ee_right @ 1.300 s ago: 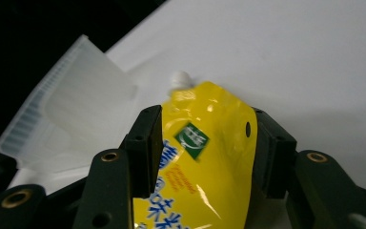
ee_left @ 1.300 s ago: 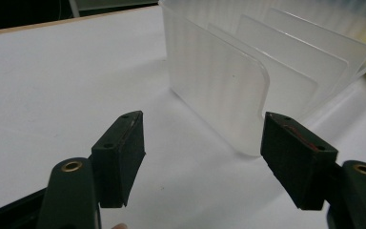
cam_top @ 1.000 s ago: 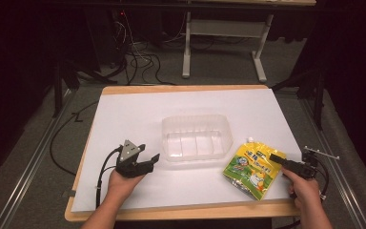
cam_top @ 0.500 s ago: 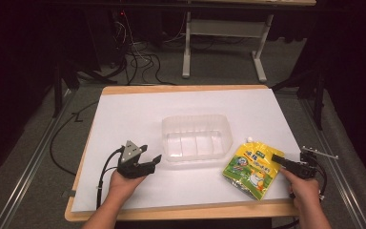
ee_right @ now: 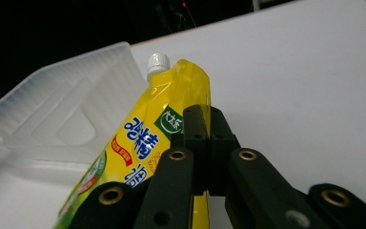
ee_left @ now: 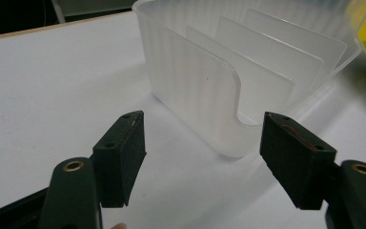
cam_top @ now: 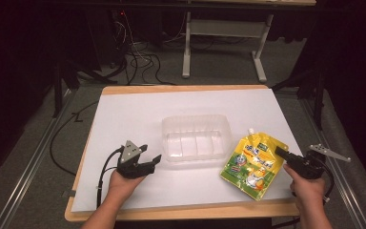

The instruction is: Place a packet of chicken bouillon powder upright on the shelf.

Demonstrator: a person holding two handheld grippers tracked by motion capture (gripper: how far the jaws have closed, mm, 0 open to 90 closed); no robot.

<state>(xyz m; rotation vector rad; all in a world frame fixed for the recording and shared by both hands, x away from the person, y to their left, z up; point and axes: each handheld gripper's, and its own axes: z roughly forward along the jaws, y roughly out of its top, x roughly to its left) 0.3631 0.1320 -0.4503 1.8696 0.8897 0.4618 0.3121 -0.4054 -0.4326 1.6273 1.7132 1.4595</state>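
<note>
- Two grippers are in use: the right gripper [cam_top: 281, 153] is clamped on the right edge of the yellow spouted pouch [cam_top: 253, 163], a thin seam that the jaws, which have just been closing, can pinch flat.
- The pouch is seen just right of the clear divided tray [cam_top: 196, 140], probably its destination.
- The left gripper [cam_top: 153, 160] is held with its jaws apart beside the tray's near corner, likely to steady it.
- Everything rests on the white table [cam_top: 124, 114].
</note>
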